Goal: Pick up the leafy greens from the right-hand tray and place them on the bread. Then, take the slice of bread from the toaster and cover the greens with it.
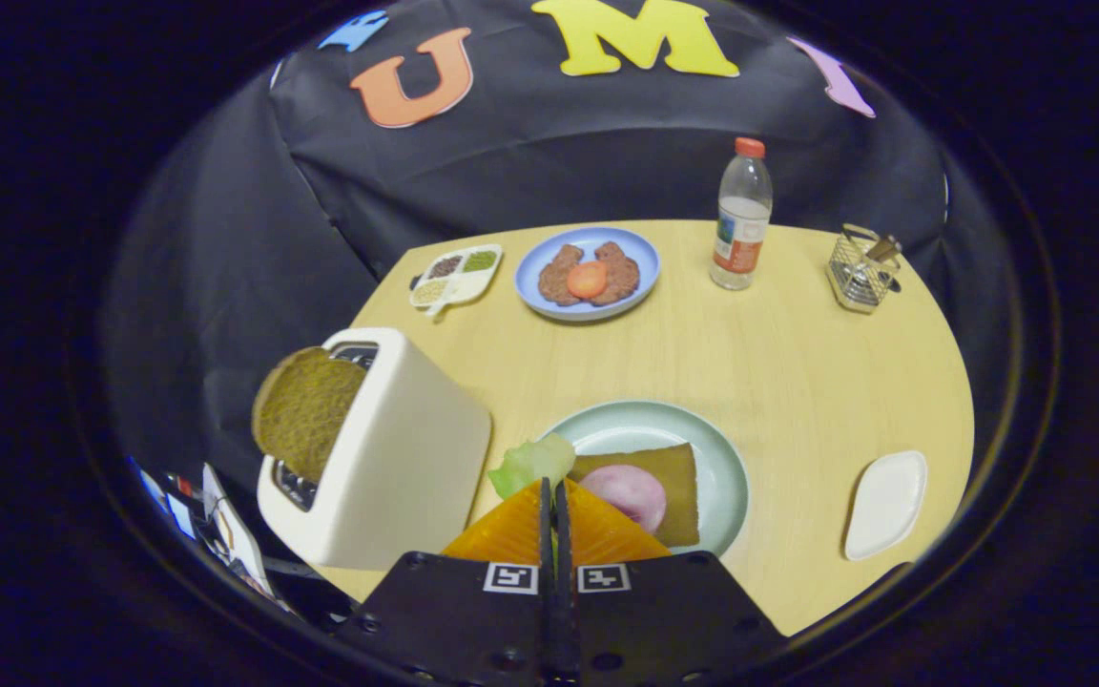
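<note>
- The gripper (554,491) is seen with its two fingers drawn almost together, only a thin slit left between them; the leafy greens (532,463) are pinched at the tips, so they are judged to be held and carried.
- The greens stick out just ahead of the tips and a little to the left, over the near-left rim of the pale green plate (726,458).
- Just ahead and slightly right of the tips, the bread (673,477) lies flat on that plate with a pink slice (631,491) on top. A short move forward and to the right is judged to be what is needed before release.
- To the left, close by, the toaster (387,458) stands with the second slice of bread (306,410) protruding from its slot.
- To the right lies the white tray (885,503), with no greens on it.
- Far beyond are a blue plate (588,272), a bottle (742,219), a divided dish (456,275) and a wire basket (860,272).
</note>
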The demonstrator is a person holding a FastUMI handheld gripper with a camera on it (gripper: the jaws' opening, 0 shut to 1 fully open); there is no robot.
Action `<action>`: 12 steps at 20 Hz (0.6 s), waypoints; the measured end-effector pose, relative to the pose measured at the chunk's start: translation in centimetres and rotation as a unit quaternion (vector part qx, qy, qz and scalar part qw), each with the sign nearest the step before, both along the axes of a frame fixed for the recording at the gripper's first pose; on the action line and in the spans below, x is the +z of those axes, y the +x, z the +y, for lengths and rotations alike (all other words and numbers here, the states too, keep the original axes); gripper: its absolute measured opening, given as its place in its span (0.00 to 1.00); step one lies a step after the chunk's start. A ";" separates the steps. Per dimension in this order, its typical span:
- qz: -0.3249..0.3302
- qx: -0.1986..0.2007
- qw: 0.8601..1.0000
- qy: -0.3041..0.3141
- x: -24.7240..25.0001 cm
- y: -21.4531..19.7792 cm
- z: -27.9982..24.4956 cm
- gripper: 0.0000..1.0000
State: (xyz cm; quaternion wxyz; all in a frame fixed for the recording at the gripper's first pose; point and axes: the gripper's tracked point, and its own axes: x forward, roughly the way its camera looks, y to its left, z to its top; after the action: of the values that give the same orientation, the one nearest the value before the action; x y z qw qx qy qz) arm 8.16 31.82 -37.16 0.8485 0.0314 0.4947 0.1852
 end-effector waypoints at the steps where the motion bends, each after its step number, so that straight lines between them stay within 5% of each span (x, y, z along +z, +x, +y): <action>1: 0.007 -0.009 1.000 -0.009 -1.2 0.7 -0.6 0.01; 12: 0.029 -0.075 0.996 -0.033 -5.7 3.8 -5.1 0.02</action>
State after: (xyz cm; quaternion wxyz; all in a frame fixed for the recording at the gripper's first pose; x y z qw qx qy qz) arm 11.94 26.71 -42.88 0.8458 0.0453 0.5214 0.1038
